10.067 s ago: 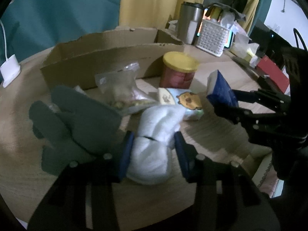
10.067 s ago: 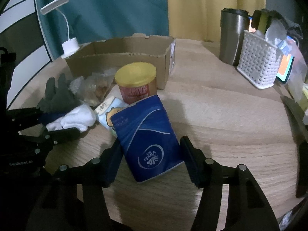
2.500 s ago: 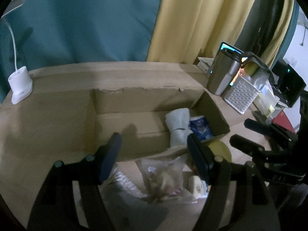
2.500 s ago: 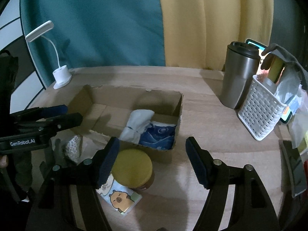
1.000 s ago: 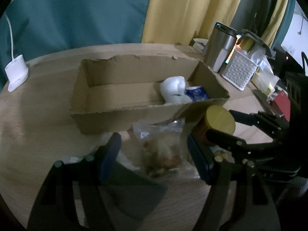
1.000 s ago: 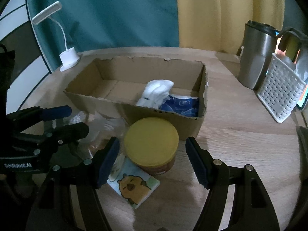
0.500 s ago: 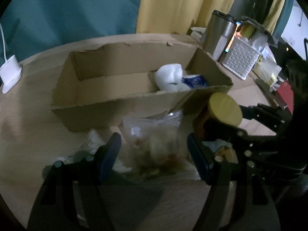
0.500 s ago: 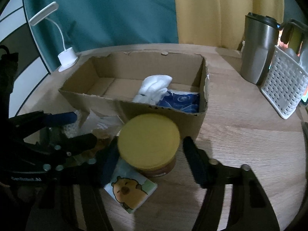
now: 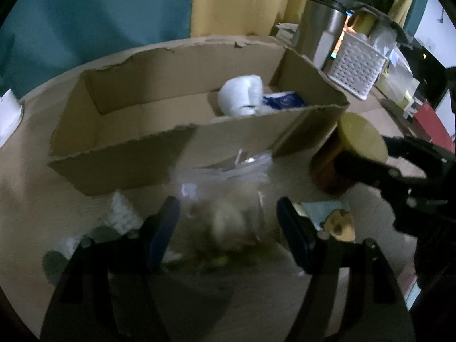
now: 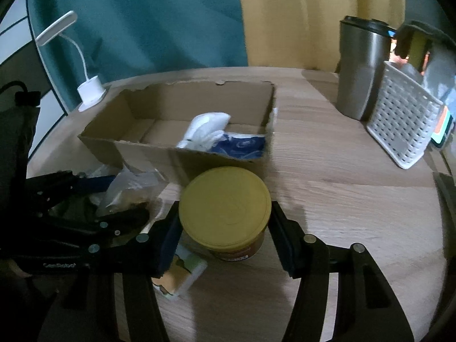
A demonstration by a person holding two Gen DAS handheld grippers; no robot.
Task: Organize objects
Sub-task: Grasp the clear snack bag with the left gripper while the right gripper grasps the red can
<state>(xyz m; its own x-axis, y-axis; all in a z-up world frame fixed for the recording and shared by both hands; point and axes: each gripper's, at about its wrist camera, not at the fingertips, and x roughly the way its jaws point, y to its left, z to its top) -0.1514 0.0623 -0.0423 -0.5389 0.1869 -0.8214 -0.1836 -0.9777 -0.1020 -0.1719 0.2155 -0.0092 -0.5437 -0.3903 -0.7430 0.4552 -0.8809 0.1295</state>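
The right gripper (image 10: 225, 228) has its two black fingers spread on either side of a round can with a yellow plastic lid (image 10: 225, 202); the left pad seems to touch the can's rim and the right pad sits just beside it, so whether it is truly clamped cannot be told. The left gripper (image 9: 228, 228) is spread wide around a clear plastic bag of snacks (image 9: 225, 199), blurred here, with both blue-padded fingers apart from the bag. A small pack printed with a cartoon bear (image 10: 176, 273) lies on the light wooden table (image 10: 342, 199) under the right gripper's left finger, touching the can. Just behind the can and bag stands an open, torn-edged cardboard box (image 10: 148, 154), holding a rolled white cloth (image 10: 205, 131) beside a blue tissue pack (image 10: 242, 145) at its right end. Farther right are a steel tumbler (image 10: 362, 71) and a white perforated basket (image 10: 404, 125); a white desk lamp (image 10: 85, 85) stands at far left.
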